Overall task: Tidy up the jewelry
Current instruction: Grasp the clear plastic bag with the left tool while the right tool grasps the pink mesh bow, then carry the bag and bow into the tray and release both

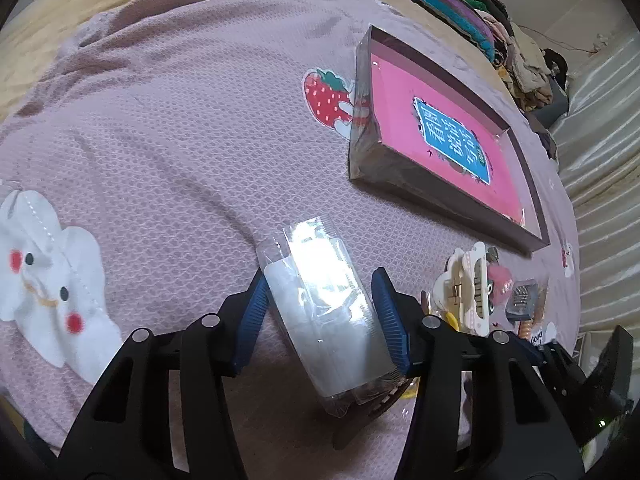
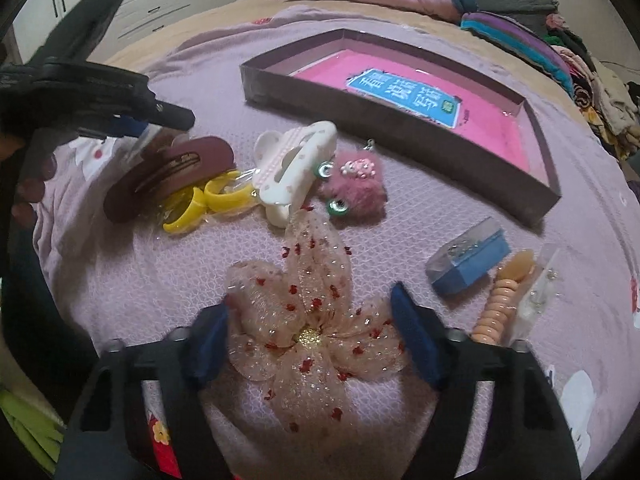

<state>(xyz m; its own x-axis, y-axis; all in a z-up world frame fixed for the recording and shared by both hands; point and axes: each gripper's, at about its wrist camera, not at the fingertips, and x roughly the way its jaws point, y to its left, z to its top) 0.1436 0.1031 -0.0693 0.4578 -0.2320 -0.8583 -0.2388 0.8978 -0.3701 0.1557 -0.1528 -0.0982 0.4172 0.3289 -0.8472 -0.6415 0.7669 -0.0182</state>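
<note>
My left gripper [image 1: 320, 280] has its blue pads against the two sides of a clear plastic box [image 1: 324, 320] that lies on the pink bedspread. My right gripper [image 2: 310, 300] straddles a sheer peach bow [image 2: 308, 312] with red dots and a gold centre, and both pads touch its side lobes. Beyond the bow lie a white hair claw [image 2: 292, 172], a pink fuzzy charm [image 2: 356, 188], yellow clips [image 2: 208, 204] and a brown hair claw [image 2: 168, 176]. The dark shallow tray [image 2: 360, 116] with a pink book inside sits further back. The left gripper's body [image 2: 100, 92] shows at the upper left of the right wrist view.
A small blue box [image 2: 468, 264], a peach bead bracelet [image 2: 500, 300] and a clear packet [image 2: 536, 300] lie at the right. The tray [image 1: 360, 152] sits up and to the right of the clear box. Folded clothes [image 1: 460, 4] are piled at the far edge of the bed.
</note>
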